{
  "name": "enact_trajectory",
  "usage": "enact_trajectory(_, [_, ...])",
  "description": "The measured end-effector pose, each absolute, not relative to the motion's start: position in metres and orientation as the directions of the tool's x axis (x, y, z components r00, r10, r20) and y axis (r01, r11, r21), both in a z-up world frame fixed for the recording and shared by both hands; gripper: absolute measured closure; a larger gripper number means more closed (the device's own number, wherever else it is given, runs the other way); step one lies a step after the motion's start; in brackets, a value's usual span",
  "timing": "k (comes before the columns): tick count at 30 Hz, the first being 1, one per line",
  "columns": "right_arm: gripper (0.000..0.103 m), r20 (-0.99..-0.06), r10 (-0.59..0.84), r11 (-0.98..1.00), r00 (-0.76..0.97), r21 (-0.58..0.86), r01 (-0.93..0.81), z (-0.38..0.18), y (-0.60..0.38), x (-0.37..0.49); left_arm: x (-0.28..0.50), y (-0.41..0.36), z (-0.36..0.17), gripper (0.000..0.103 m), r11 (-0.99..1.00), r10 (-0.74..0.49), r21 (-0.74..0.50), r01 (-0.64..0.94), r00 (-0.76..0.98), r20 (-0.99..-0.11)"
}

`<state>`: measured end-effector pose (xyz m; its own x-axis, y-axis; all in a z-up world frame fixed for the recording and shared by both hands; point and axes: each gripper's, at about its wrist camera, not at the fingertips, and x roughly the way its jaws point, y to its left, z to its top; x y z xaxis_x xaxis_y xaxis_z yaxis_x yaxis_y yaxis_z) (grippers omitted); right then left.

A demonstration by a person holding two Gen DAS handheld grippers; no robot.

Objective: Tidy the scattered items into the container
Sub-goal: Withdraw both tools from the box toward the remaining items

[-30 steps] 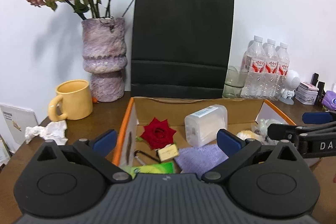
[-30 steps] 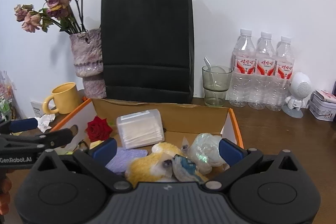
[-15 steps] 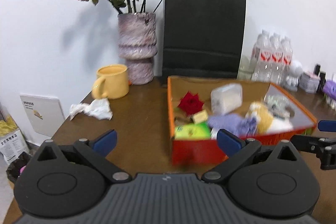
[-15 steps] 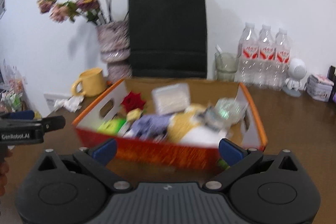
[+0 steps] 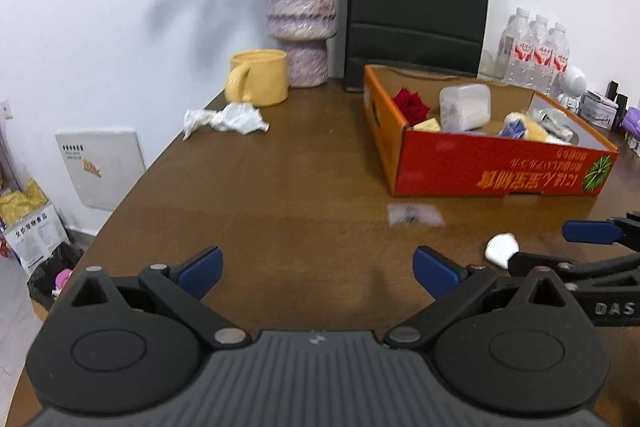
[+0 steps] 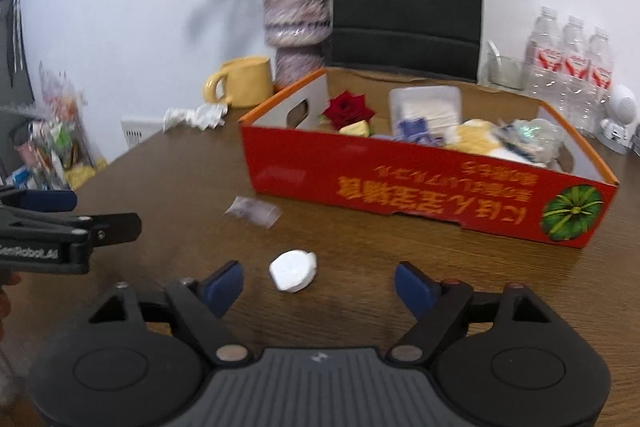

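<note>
Left wrist view: the left gripper [image 5: 316, 269] hangs over the brown counter [image 5: 280, 195] with its jaws spread wide and nothing between them. Well ahead of the jaws and to their right stands the red box [image 5: 496, 171], holding a red rose [image 5: 410, 103], a clear plastic tub [image 5: 466, 105] and other items. A small clear packet [image 5: 414, 215] lies on the counter between the jaws and the box. Just right of the right jaw lies a white cap [image 5: 502, 250], and the right gripper [image 5: 560, 247] reaches in from the right edge beside it. Far ahead to the left are crumpled paper [image 5: 226, 119] and a yellow mug [image 5: 260, 77].

Right wrist view: the right gripper's jaws are closing, though a broad gap remains. The white cap lies on the counter between them, nearer the left jaw, touching neither pad. The packet lies ahead and slightly left; the box stands beyond it, ahead and to the right. The left gripper shows at the left edge.
</note>
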<state>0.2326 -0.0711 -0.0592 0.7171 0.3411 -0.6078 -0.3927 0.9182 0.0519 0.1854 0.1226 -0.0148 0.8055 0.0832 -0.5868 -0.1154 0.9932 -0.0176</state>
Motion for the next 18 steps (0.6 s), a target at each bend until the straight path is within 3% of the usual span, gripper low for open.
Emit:
enact_trajectory(2, [0.026,-0.618,0.334,0.918,0.712,0.044,-0.393,-0.063,-0.064,0.234,0.183,0.128,-0.017,0.000,0.992,0.081,-0.028,-0.120,0.803,-0.590])
enact_trajectory(4, [0.036,-0.623,0.328,0.920,0.710,0.042,-0.389,-0.065,-0.061,0.236,0.182,0.131,-0.019,0.000,0.991,0.081,-0.035,-0.126,0.802,-0.591])
enact_trajectory(6, [0.064,-0.636,0.329,0.919,0.698,0.044,-0.393,-0.069,-0.057,0.238,0.182,0.133,-0.019,0.000,0.991,0.080,-0.043,-0.131,0.800,-0.595])
enact_trajectory(7, [0.069,-0.632,0.324,0.919,0.704,0.033,-0.394,-0.071,-0.057,0.237,0.183,0.134,-0.020,0.000,0.990,0.077,-0.049,-0.132,0.799,-0.596])
enact_trajectory(9, [0.090,-0.627,0.323,0.919,0.709,0.028,-0.394,-0.072,-0.059,0.237,0.185,0.134,-0.021,0.000,0.990,0.070,-0.056,-0.129,0.799,-0.597])
enact_trajectory(13, [0.097,-0.619,0.335,0.922,0.710,0.060,-0.382,-0.071,-0.073,0.238,0.192,0.125,-0.023,0.000,0.991,0.065,-0.058,-0.124,0.796,-0.602])
enact_trajectory(17, [0.097,-0.611,0.336,0.929,0.716,0.088,-0.361,-0.070,-0.089,0.242,0.204,0.109,-0.026,0.000,0.992,0.047,-0.063,-0.106,0.796,-0.603])
enact_trajectory(18, [0.093,-0.612,0.342,0.927,0.714,0.097,-0.361,-0.070,-0.092,0.244,0.207,0.105,-0.027,0.000,0.992,0.049,-0.061,-0.108,0.794,-0.605])
